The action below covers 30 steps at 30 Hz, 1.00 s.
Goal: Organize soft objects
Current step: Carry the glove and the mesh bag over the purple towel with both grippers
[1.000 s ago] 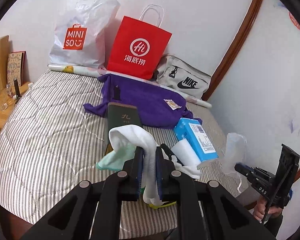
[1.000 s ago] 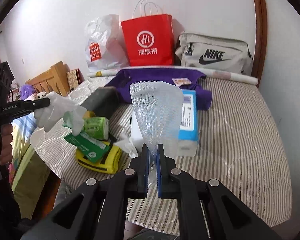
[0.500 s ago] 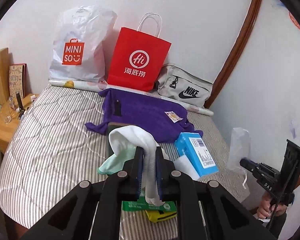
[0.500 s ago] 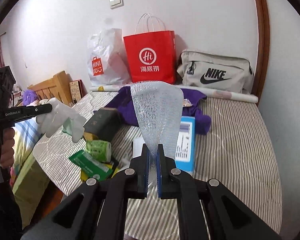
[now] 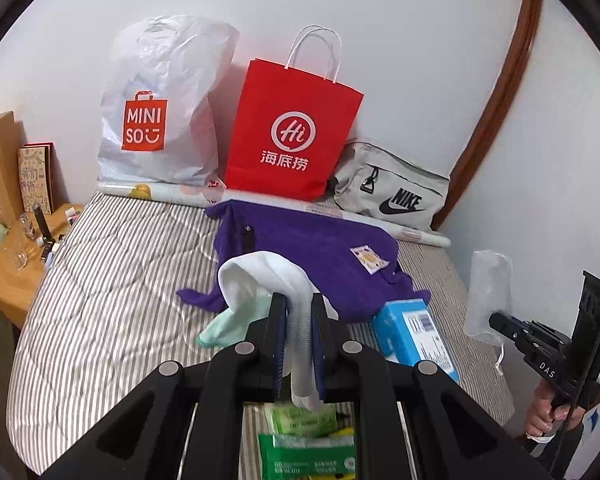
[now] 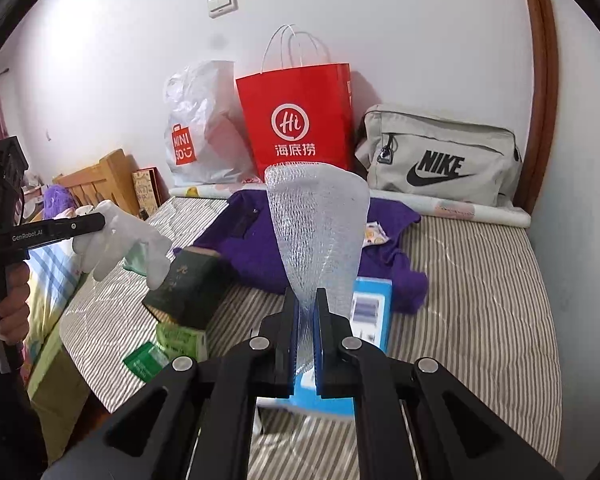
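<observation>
While our left gripper (image 5: 299, 320) pinches a white sock (image 5: 268, 280) with a mint cloth (image 5: 236, 322) hanging at its 8 o'clock, we hold both above the striped bed (image 5: 112, 280). Our right gripper (image 6: 308, 320) clamps a clear mesh foam sleeve (image 6: 318, 224), which fans upward toward 12 o'clock over the purple garment (image 6: 240, 248) and the blue box (image 6: 370, 312).
</observation>
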Available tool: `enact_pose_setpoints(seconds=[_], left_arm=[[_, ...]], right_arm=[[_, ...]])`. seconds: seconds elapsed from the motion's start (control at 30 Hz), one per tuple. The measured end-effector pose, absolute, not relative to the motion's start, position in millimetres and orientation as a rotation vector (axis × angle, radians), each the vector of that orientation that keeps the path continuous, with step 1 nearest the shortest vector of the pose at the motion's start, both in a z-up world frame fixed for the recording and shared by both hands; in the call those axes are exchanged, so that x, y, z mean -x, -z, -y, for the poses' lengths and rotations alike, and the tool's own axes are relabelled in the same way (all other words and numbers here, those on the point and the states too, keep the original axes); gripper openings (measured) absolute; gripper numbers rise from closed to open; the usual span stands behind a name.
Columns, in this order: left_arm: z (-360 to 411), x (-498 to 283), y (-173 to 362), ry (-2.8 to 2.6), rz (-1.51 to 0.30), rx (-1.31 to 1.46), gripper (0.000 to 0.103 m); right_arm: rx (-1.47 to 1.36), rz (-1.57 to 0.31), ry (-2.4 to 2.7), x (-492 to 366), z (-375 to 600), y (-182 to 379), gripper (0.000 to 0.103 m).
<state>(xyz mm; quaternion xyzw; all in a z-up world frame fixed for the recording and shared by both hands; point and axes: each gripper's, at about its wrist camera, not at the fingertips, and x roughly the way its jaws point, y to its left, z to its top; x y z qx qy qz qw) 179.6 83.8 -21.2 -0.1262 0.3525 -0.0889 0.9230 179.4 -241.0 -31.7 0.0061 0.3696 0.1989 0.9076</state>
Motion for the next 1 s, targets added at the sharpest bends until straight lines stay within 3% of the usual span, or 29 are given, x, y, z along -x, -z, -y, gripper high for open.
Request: enact_pose_setpoints(seconds=[0.5,1.0], left_arm=[[-99,-260,33,0.189,-0.777,0.313,0.012],[-88,-334,55,0.239,-0.838,0.308,0.012]], right_arm=[[-0.031,-0.780,-0.356,-248,239,32,0.007],[-0.031,-0.882,-0.360,-320,223,76,0.007]])
